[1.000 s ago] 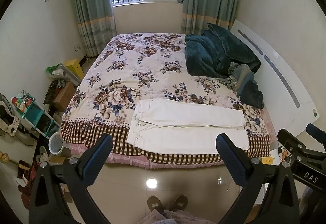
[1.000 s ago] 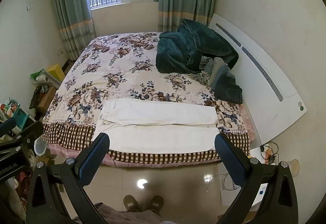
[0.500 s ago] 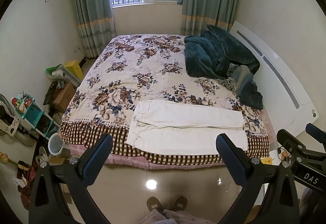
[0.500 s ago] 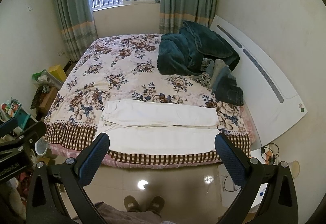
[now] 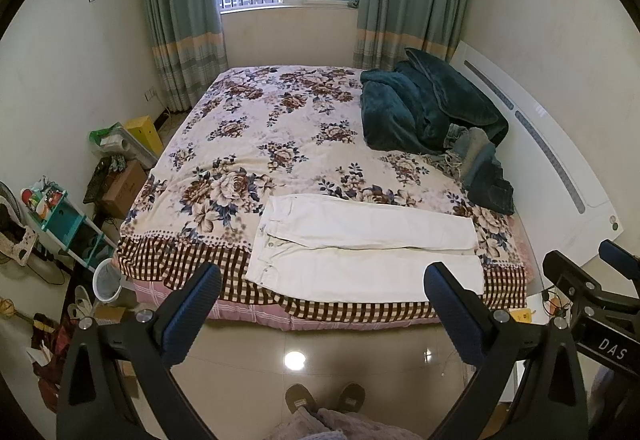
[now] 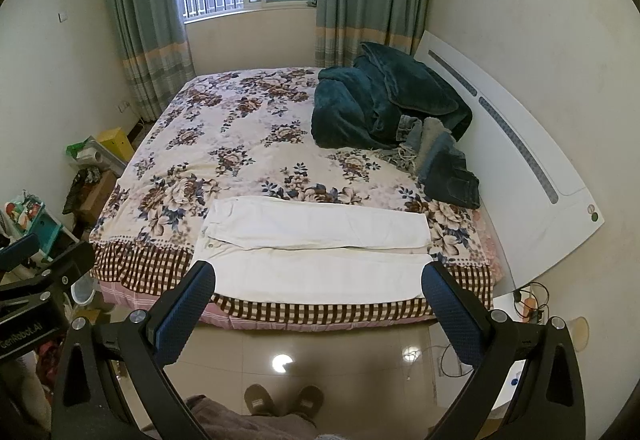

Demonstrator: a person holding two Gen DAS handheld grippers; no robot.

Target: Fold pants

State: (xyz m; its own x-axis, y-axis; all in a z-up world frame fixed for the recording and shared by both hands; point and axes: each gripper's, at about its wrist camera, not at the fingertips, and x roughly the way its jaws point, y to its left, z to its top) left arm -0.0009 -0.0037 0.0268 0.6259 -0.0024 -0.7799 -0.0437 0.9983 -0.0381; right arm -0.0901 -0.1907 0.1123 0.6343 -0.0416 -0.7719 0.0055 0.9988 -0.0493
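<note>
White pants (image 5: 366, 248) (image 6: 316, 246) lie flat along the near edge of the bed, waist to the left, legs side by side running right. My left gripper (image 5: 324, 280) hangs open in the air above the floor, short of the bed, with nothing between its blue-padded fingers. My right gripper (image 6: 318, 278) is open too, also held back from the bed and empty. In the left wrist view the right gripper's body (image 5: 588, 292) shows at the right edge. The left gripper's body (image 6: 36, 280) shows at the left edge of the right wrist view.
The bed carries a floral cover (image 5: 280, 128) with a checked border. A dark teal blanket (image 5: 424, 108) and folded jeans (image 5: 488, 184) sit at its far right by the white headboard (image 5: 560, 168). Boxes, a shelf and a bin (image 5: 106, 282) crowd the left floor. The person's slippers (image 5: 324, 398) stand on glossy tiles.
Both views have drifted slightly; the bed and pants sit a touch lower in frame. The pants have not moved and both grippers stay open.
</note>
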